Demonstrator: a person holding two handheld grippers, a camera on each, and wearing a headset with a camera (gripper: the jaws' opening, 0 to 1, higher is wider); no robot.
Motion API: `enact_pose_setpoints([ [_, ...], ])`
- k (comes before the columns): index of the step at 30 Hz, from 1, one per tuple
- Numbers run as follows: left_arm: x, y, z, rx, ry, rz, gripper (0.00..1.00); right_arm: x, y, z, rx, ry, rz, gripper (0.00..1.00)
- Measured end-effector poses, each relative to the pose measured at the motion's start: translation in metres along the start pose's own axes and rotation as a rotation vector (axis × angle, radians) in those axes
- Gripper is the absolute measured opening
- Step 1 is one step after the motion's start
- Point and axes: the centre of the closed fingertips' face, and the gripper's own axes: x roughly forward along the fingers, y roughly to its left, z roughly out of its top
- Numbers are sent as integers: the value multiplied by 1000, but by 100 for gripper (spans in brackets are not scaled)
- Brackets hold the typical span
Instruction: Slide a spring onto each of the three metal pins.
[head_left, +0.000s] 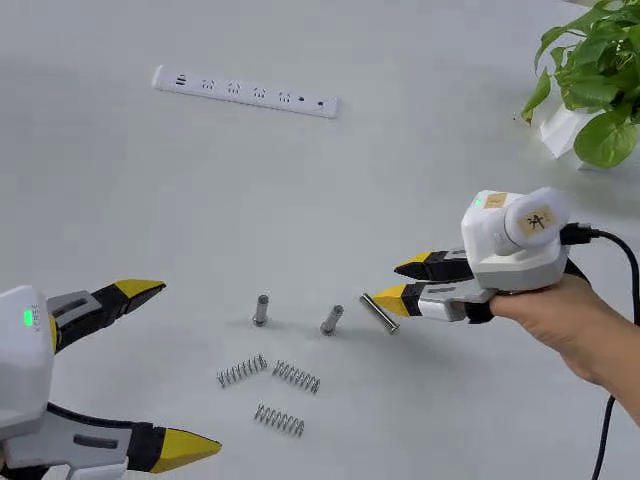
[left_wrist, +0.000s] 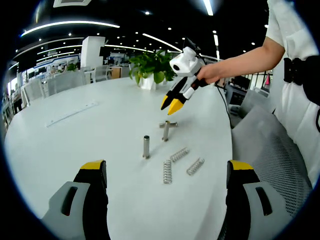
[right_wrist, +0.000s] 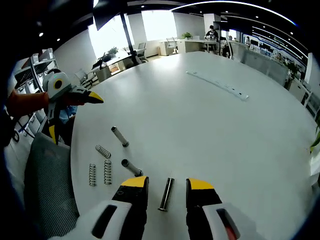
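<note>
Two metal pins stand upright on the white table. A third pin lies flat to their right. Three springs lie loose in front of them. My right gripper hovers open just over the lying pin, which sits in the gap between the jaws without touching them. My left gripper is wide open at the near left, holding nothing, with the springs and upright pins ahead of it.
A white power strip lies at the far side of the table. A potted plant stands at the far right corner. A black cable trails from the right gripper along the right edge.
</note>
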Motion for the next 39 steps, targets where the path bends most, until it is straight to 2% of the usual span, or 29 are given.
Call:
enact_pose_setpoints([
  [7, 0, 0, -1, -8, -6, -1, 99, 19, -3, -10, 0, 87, -25, 19],
  [10, 0, 1, -3, -12, -7, -1, 99, 25, -6, -13, 12, 105, -42, 17],
  [15, 0, 1, -2, -17, -13, -1, 99, 33, -3, -18, 20, 137, -36, 15],
  [22, 1, 0, -3, -26, -20, 0, 99, 37, -5, -22, 23, 170, -39, 12],
  [39, 1, 1, -5, -38, -22, 2, 99, 42, -5, -24, 3, 205, -41, 7],
])
